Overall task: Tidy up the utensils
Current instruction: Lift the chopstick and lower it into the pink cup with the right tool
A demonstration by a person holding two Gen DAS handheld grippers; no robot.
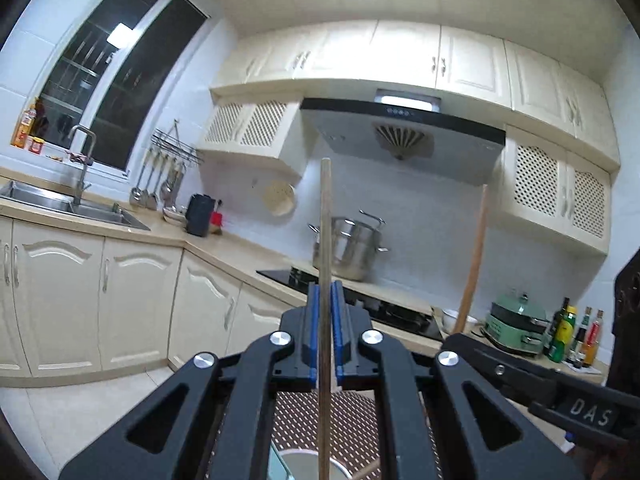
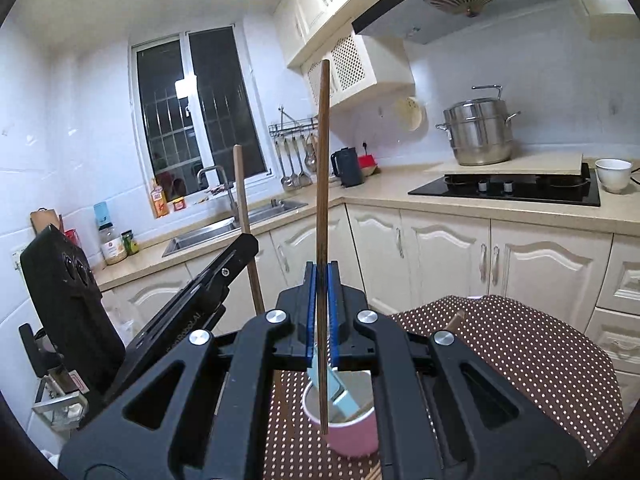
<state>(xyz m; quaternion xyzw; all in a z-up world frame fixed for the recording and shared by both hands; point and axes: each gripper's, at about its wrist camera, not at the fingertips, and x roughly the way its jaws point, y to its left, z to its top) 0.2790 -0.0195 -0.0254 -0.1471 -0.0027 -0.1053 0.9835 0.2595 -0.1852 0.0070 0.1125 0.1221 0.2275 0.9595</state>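
Chopsticks: two wooden sticks, each held upright in one gripper above the dotted tablecloth (image 2: 520, 344).
Left gripper (image 1: 328, 296): its blue pads are clamped on a pale chopstick (image 1: 325, 240) that rises well above the fingertips and runs down toward a white-rimmed cup (image 1: 296, 460) below.
Right gripper (image 2: 322, 276): jaws pressed together on a darker chopstick (image 2: 322, 184), whose lower end hangs in front of the pink cup (image 2: 352, 432).
Pink cup: stands on the brown, white-dotted cloth; a light blue utensil (image 2: 340, 392) leans inside it.
Surface: a cloth-covered table; another wooden stick end (image 2: 454, 322) lies on the cloth to the right.
Room: a kitchen with cream cabinets (image 2: 440, 256), a beige counter, a steel sink (image 2: 224, 232) beneath a dark window (image 2: 196, 112), a black hob (image 2: 508, 188), a steel steamer pot (image 2: 480, 132) and a range hood (image 1: 400, 132).
Wall rail: ladles (image 2: 294, 168) hang beside a black kettle (image 2: 346, 168).
Hard to make out: the cup is cut off by the frame's bottom edge in the left view, and the gripper bodies hide much of the table.
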